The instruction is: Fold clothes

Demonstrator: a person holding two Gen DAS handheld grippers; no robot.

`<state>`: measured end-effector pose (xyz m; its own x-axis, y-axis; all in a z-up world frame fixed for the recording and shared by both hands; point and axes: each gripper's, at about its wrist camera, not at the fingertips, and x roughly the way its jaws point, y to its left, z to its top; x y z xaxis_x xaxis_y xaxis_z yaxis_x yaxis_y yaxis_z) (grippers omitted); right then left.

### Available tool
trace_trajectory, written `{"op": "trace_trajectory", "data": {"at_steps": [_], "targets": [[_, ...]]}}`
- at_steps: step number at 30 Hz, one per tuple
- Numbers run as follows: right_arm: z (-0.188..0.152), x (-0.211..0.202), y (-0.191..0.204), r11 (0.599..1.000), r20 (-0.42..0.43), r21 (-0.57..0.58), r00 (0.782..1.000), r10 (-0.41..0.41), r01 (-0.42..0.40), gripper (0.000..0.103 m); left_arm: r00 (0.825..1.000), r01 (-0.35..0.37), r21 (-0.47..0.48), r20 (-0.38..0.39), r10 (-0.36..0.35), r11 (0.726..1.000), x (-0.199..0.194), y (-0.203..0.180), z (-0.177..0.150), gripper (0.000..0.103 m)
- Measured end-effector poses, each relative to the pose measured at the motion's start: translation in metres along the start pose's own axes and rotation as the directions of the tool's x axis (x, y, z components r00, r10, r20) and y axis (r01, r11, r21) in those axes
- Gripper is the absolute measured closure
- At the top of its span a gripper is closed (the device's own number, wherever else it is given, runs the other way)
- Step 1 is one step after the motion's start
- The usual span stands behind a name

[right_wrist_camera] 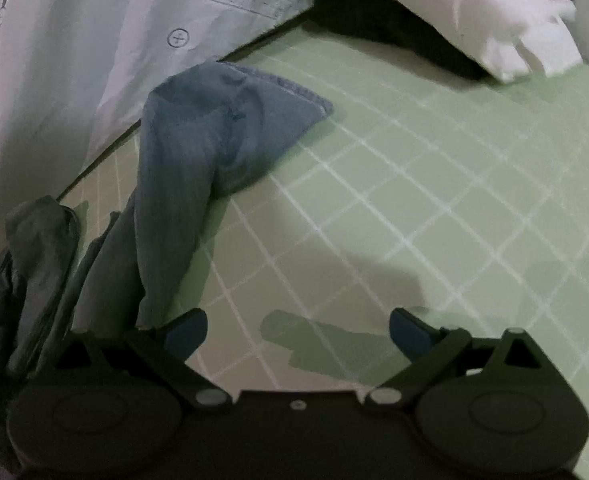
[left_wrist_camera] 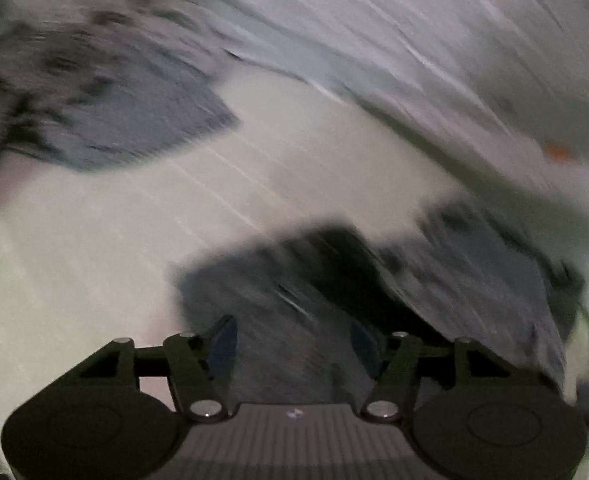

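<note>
The right gripper (right_wrist_camera: 298, 332) stood with its jaws spread wide and nothing between them, only the green grid mat (right_wrist_camera: 414, 184) and the gripper's own shadow. The blue denim garment (right_wrist_camera: 198, 152) lay ahead and to the left of it, a long crumpled strip whose axis ran from just beside the left fingertip (right_wrist_camera: 186, 330) up and away toward a flared hem at the far end. Further left a grey-green garment (right_wrist_camera: 34, 264) sat bunched.

The left gripper (left_wrist_camera: 294, 344) showed 2 pads apart, with dark bluish cloth (left_wrist_camera: 294, 312) spread directly ahead; blur hid whether any fabric was pinched. In that view a second patch of blue fabric (left_wrist_camera: 134, 120) lay far ahead and left.

Judged from this, the denim's near end sat closest to the right gripper, slightly off its left side.
</note>
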<state>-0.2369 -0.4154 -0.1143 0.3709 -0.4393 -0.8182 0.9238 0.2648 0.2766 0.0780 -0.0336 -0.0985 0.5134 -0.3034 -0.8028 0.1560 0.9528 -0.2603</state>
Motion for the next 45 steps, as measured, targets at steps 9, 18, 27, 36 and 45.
{"op": "trace_trajectory", "data": {"at_steps": [9,18,27,36,45], "targets": [[0.05,0.011,0.01,0.99,0.058,0.032,0.989,0.133,-0.135,0.039,0.985,-0.152,0.204,-0.056,0.166,0.967,0.034,-0.055,-0.042,0.007],[0.088,0.055,0.078,0.978,0.027,-0.168,0.992,0.127,-0.121,0.019,0.954,-0.255,0.299,-0.077,0.29,0.919,0.048,-0.077,-0.051,0.0],[0.104,0.079,0.095,0.967,0.024,-0.244,0.997,0.076,-0.068,0.07,0.953,-0.257,0.285,-0.082,0.29,0.923,0.048,-0.079,-0.05,0.0],[0.068,0.014,0.026,0.957,0.151,-0.276,0.987,-0.045,0.086,0.096,0.958,-0.232,0.293,-0.096,0.27,0.927,0.047,-0.073,-0.048,0.0],[0.021,-0.014,-0.074,0.974,0.05,-0.09,0.977,-0.206,0.21,0.096,0.957,-0.218,0.305,-0.119,0.265,0.927,0.047,-0.07,-0.044,0.0]]}}
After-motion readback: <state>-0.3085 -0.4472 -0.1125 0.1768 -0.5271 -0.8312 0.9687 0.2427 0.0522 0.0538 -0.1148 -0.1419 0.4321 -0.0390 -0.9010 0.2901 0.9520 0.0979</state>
